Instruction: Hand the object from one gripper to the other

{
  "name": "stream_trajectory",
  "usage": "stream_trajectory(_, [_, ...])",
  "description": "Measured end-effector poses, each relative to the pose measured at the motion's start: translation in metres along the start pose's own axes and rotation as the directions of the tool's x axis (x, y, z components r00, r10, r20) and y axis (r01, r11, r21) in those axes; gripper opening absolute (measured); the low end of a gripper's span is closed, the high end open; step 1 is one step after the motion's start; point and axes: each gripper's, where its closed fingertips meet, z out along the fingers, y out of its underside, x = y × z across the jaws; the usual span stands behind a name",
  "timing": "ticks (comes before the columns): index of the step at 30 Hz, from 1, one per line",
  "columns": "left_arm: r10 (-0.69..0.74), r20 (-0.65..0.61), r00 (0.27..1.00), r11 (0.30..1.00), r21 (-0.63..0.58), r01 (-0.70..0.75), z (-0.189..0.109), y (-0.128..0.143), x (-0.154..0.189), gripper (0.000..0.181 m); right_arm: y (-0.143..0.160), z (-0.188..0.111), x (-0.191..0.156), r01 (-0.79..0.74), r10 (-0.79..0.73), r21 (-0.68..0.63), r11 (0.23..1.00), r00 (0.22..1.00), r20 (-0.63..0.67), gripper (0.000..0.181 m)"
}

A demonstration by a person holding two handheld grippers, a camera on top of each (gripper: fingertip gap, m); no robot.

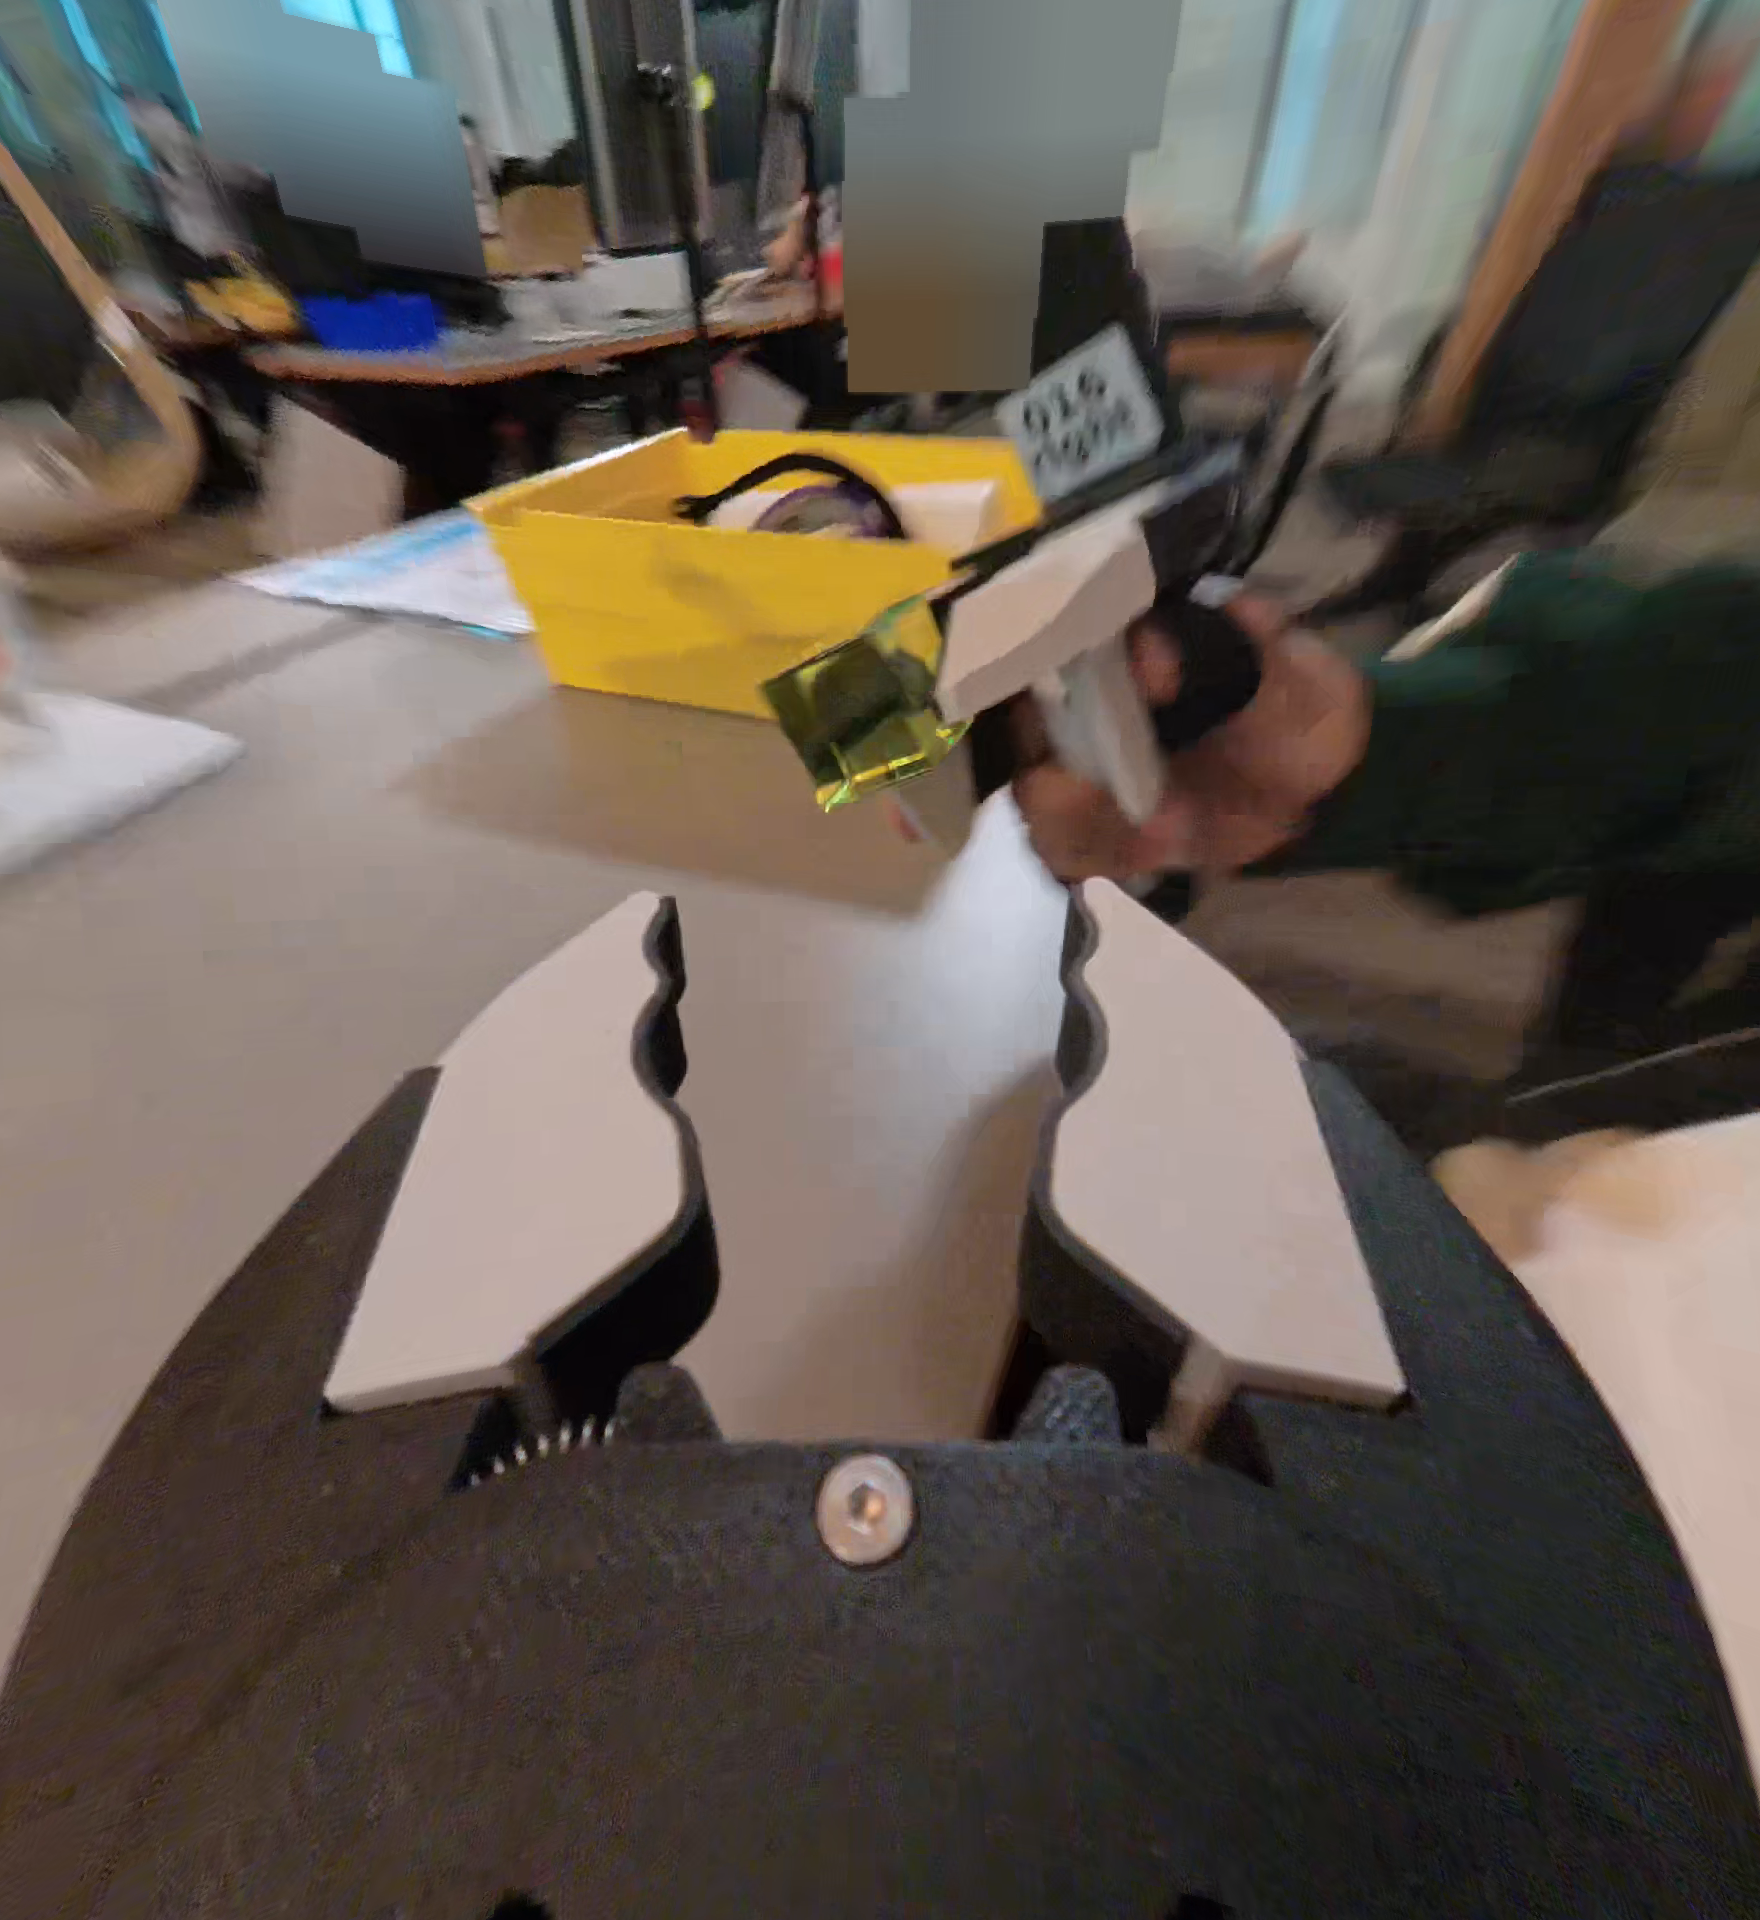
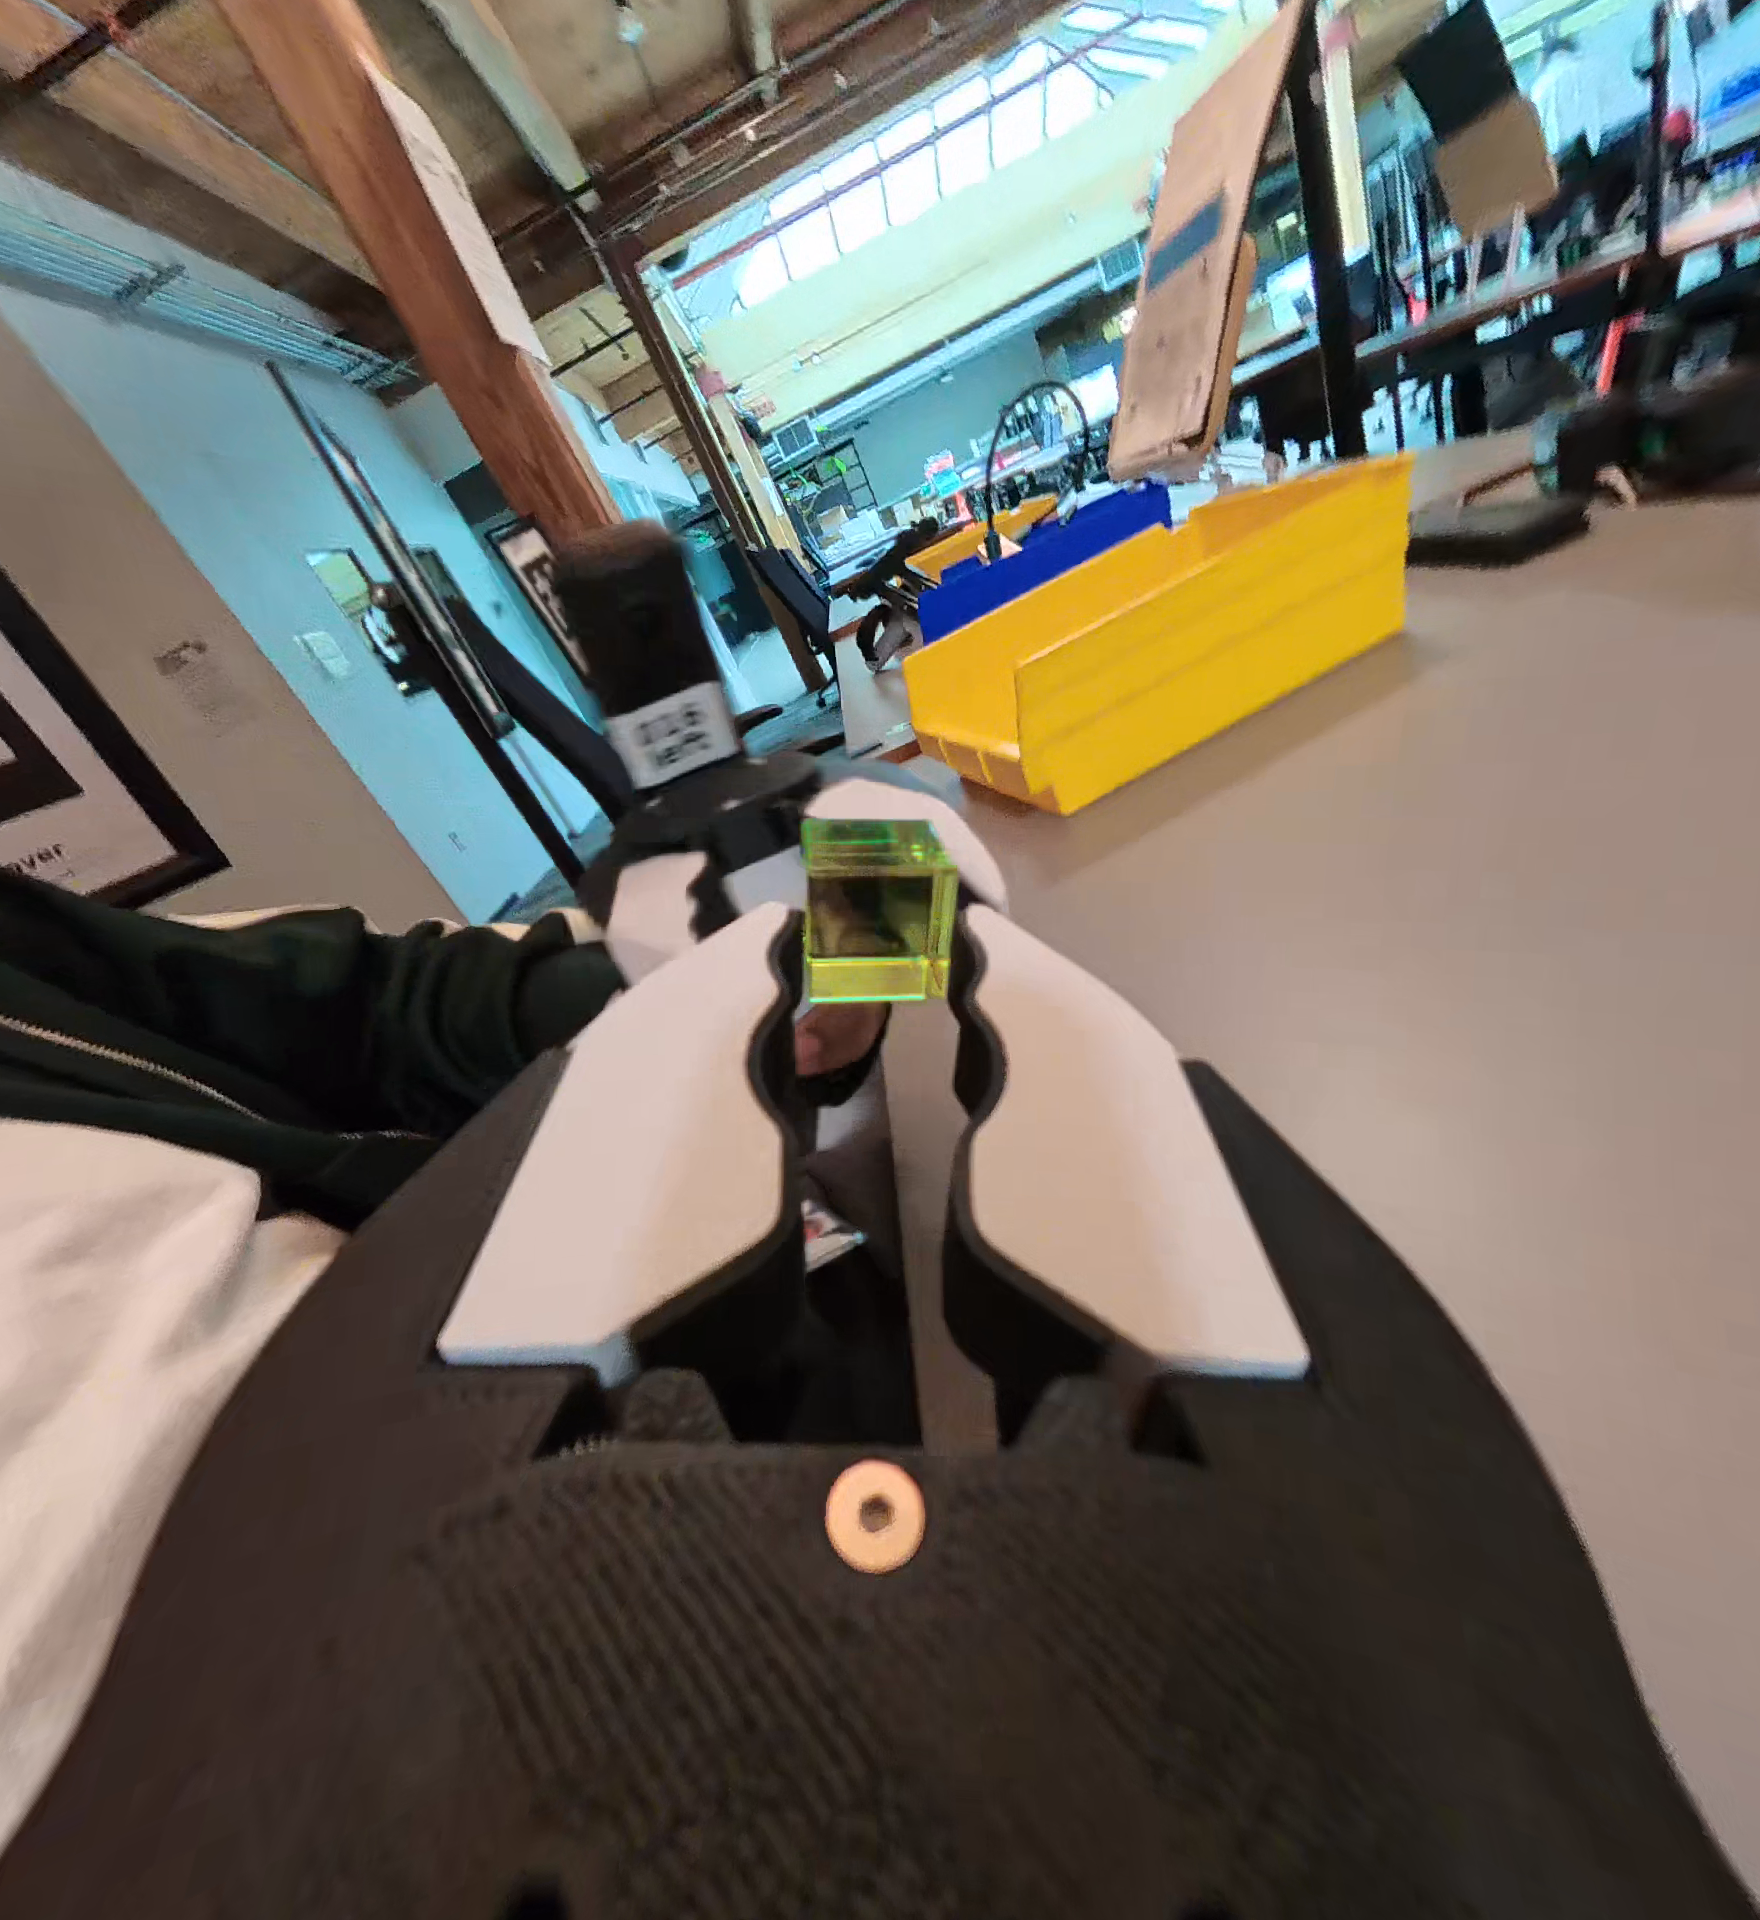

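A clear yellow-green cube (image 2: 878, 909) sits pinched between the tips of my right gripper (image 2: 876, 940), which is shut on it and holds it above the table. In the left wrist view the cube (image 1: 865, 717) and the right gripper (image 1: 933, 717) appear ahead and slightly right of my left gripper (image 1: 874, 906). The left gripper is open and empty, its jaws wide apart, with a gap between it and the cube. In the right wrist view the left gripper (image 2: 741, 883) shows just beyond the cube, facing it.
A yellow bin (image 1: 710, 592) holding cables and small items stands on the beige table (image 1: 232, 1039); it also shows in the right wrist view (image 2: 1156, 644) with a blue bin (image 2: 1042, 551) behind it. White sheets (image 1: 55, 769) lie at left. A person's hand (image 1: 1260, 769) holds the right gripper. Less than 4 cm separates the two grippers' tips.
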Motion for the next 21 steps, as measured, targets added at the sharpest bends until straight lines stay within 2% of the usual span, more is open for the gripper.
stream_trajectory(1, [-0.141,-0.094,0.986,0.988,0.048,0.146,-0.003,-0.005,0.002,0.067,-0.002,-0.002,-0.001,0.054,-0.054,-0.001,0.999,0.999,0.002,0.028])
stream_trajectory(2, [-0.275,-0.207,0.939,0.953,0.072,0.295,-0.007,-0.01,0.005,0.057,-0.002,-0.003,-0.001,0.123,-0.123,-0.007,0.992,0.992,-0.004,0.028])
stream_trajectory(3, [-0.406,-0.289,0.867,0.896,0.061,0.44,-0.009,-0.011,0.004,0.059,-0.002,-0.003,-0.003,0.202,-0.203,-0.016,0.979,0.979,-0.012,0.027])
stream_trajectory(6, [-0.659,-0.494,0.567,0.663,-0.025,0.748,-0.013,-0.014,0.003,0.055,0.005,0.001,-0.007,0.425,-0.428,-0.079,0.902,0.903,-0.033,0.027])
stream_trajectory(8, [-0.725,-0.586,0.362,0.512,-0.106,0.853,-0.014,-0.016,0.007,0.055,0.014,0.007,-0.011,0.518,-0.525,-0.124,0.846,0.851,-0.026,0.027])
stream_trajectory(10, [-0.745,-0.619,0.249,0.435,-0.169,0.884,-0.011,-0.016,0.014,0.057,0.023,0.013,-0.013,0.585,-0.596,-0.169,0.793,0.803,-0.016,0.027])
stream_trajectory(12, [-0.748,-0.624,0.227,0.444,-0.217,0.869,-0.008,-0.015,0.025,0.052,0.031,0.016,-0.013,0.644,-0.661,-0.214,0.735,0.75,-0.012,0.027])
stream_trajectory(15, [-0.741,-0.606,0.288,0.496,-0.206,0.843,-0.005,-0.014,0.032,0.029,0.031,0.018,-0.016,0.695,-0.714,-0.216,0.686,0.7,-0.02,0.027])
stream_trajectory(19, [-0.737,-0.584,0.34,0.529,-0.186,0.828,-0.005,-0.011,0.03,0.028,0.032,0.019,-0.01,0.717,-0.743,-0.229,0.659,0.667,-0.049,0.028])
stream_trajectory(21, [-0.727,-0.588,0.353,0.53,-0.154,0.834,-0.007,-0.014,0.026,0.028,0.029,0.02,-0.002,0.692,-0.724,-0.229,0.685,0.683,-0.099,0.06])
